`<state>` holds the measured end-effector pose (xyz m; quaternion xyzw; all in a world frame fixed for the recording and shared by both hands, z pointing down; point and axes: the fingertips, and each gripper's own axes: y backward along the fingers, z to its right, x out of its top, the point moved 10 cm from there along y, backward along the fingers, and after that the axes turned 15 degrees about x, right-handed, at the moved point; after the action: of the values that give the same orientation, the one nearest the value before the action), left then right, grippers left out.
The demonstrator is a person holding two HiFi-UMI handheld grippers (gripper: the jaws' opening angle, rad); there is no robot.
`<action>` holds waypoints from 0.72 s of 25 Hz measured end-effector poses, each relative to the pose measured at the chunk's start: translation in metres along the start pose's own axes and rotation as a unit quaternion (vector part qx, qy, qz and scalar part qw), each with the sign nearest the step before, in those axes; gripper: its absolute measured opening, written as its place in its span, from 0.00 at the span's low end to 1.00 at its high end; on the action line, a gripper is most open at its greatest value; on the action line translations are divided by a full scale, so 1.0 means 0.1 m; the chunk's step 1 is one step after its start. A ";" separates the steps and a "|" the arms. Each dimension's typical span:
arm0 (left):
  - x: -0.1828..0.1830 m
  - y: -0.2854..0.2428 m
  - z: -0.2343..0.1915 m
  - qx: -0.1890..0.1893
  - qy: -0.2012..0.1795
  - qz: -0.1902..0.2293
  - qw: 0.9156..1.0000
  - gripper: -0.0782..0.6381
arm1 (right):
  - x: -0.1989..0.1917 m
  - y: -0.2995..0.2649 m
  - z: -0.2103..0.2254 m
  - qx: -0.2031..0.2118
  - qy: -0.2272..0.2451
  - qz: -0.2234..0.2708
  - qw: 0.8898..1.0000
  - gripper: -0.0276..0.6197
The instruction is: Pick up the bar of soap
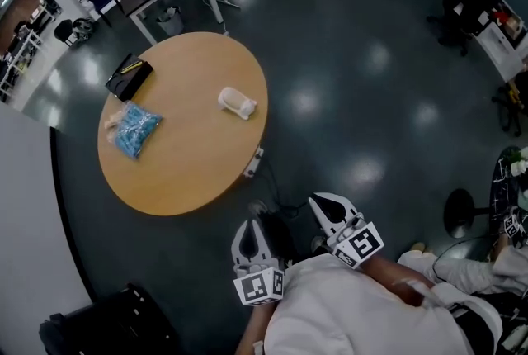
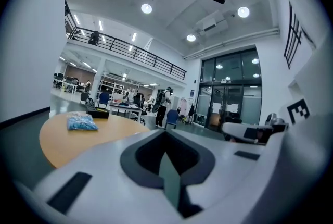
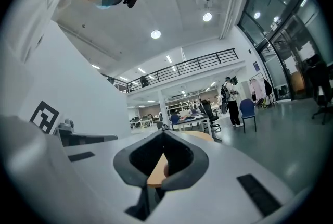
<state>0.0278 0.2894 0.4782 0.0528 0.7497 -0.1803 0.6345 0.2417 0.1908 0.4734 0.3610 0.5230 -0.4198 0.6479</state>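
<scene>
Left tool point(image 1: 250, 234) is down low by the person's body, jaws pressed together with nothing between them. Right tool point(image 1: 328, 211) sits just beside it, also closed and empty, with only a sliver of tabletop showing through its jaw window. Both are well apart from the round wooden surface point(image 1: 181, 172), so no reach is under way.

Across that surface from the left there's a black case point(image 1: 129, 77) near the far edge, then a blue bag point(image 1: 134, 130) close beside it. Over on the right side, near the rim, lies the soap point(image 1: 237, 102). It's a small white rounded bar lying flat, alone, well clear of the other two.

My read is that it's light and rigid, so it won't squash. It may be slick, though, and there could be a glossy wrap on it; too small to be sure. The best hold looks like straight down across its narrow width at the middle, pads on the long sides, so it can't pivot or squirt out.

No print is readable on the soap, bag or case. The only graphics are the square markers on the tools' cubes.
</scene>
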 end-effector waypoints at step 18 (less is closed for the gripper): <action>0.72 -2.63 -0.90 -0.069 0.009 -0.003 0.998 0.12 | -0.04 -2.64 1.47 -0.035 0.033 -0.071 0.996 0.06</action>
<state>-0.1510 0.0647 0.4736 0.0082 0.7662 -0.1302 0.6292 0.0533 -0.0441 0.4982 0.3134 0.5826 -0.4338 0.6116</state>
